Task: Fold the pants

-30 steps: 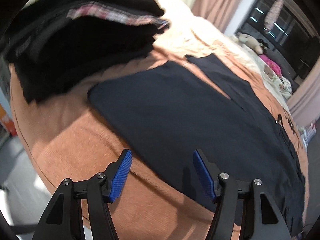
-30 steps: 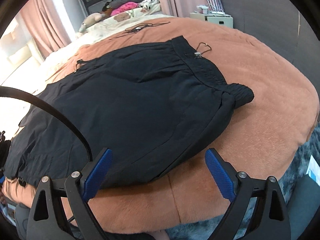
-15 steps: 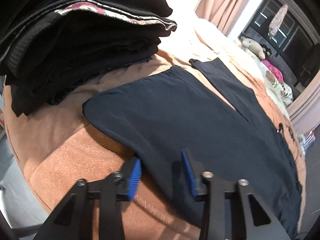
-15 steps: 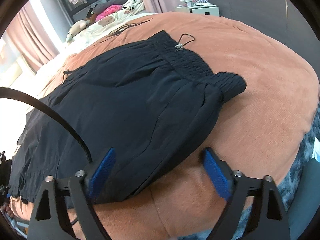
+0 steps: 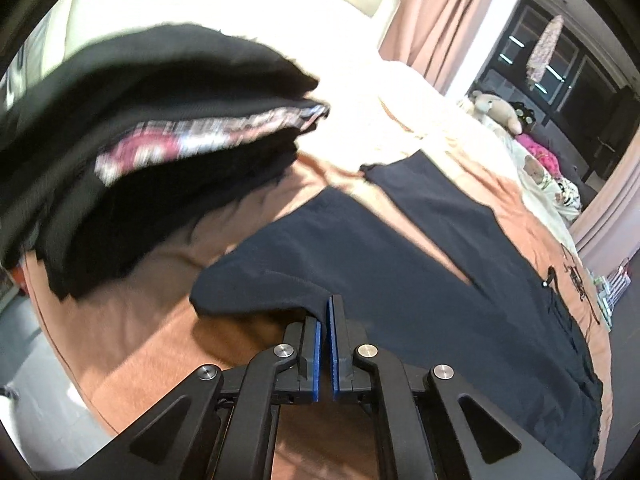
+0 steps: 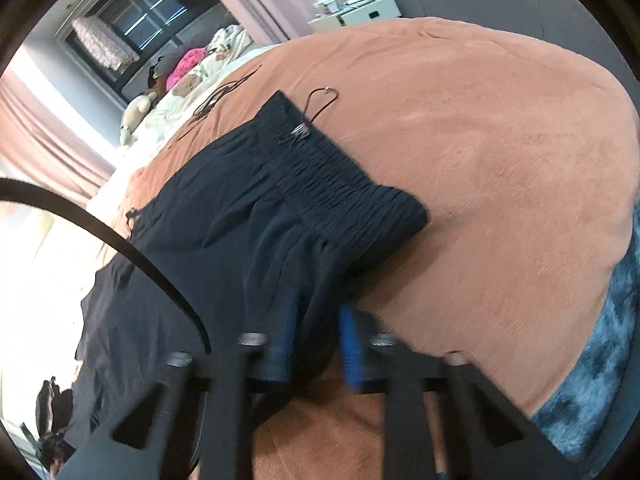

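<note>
Pants (image 5: 420, 280) flat on bed (image 5: 152, 320). My left claw (image 5: 325, 316) clenched on leg hem; right claw (image 6: 318, 332) closing on side edge near waistband. I'd lift both evenly, keep cloth taut, fold across.

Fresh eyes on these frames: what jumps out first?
Black pants spread across the orange blanket, each hand-held gripper at their near edge: left hand-held gripper shut on a leg hem, right hand-held gripper closing on fabric below the waistband. A stack of folded dark clothes sits at upper left of the left view.
</note>
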The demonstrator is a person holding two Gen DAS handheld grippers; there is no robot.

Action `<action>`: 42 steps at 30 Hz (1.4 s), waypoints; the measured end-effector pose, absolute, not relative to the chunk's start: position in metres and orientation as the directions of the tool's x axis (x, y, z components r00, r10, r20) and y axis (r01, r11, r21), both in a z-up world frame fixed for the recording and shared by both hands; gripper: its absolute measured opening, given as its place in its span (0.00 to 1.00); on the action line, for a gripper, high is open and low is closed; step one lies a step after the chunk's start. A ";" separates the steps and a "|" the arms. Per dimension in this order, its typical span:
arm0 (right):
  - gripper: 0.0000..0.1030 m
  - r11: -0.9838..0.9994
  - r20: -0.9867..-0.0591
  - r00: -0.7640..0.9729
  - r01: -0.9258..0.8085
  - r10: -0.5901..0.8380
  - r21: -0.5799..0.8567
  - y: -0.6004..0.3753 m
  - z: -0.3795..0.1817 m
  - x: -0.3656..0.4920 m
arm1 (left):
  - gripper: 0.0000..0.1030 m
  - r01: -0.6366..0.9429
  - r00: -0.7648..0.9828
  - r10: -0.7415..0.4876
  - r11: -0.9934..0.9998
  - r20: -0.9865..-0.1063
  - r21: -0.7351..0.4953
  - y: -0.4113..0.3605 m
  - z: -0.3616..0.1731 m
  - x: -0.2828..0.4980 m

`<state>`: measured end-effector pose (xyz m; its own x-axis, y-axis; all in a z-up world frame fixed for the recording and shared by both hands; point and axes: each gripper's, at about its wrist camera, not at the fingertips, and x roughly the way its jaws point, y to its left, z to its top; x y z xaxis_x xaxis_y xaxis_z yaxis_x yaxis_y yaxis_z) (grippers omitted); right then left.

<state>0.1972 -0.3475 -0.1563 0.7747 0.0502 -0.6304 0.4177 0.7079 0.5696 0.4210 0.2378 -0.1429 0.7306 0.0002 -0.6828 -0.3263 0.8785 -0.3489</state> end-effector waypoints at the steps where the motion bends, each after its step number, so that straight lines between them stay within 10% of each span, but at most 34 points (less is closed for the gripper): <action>1: 0.02 0.705 -0.621 0.782 0.409 0.057 0.580 -0.349 -0.154 0.197 | 0.03 -0.317 0.739 0.001 0.883 -0.674 -0.346 0.236 -0.136 0.424; 14: 0.00 0.713 -0.468 0.883 0.333 -0.008 0.617 -0.369 -0.077 0.183 | 0.02 -0.224 0.828 -0.006 0.913 -0.561 -0.340 0.218 -0.049 0.455; 42: 0.00 0.826 -0.488 0.871 0.320 -0.064 0.464 -0.361 -0.036 0.349 | 0.02 -0.179 0.835 0.041 0.963 -0.549 -0.200 0.152 -0.016 0.650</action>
<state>0.3487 -0.3611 -0.0364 0.8707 -0.0642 -0.4875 0.3205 0.8261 0.4636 0.6505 0.1520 -0.0156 0.8350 0.0411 -0.5488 -0.1790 0.9633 -0.2002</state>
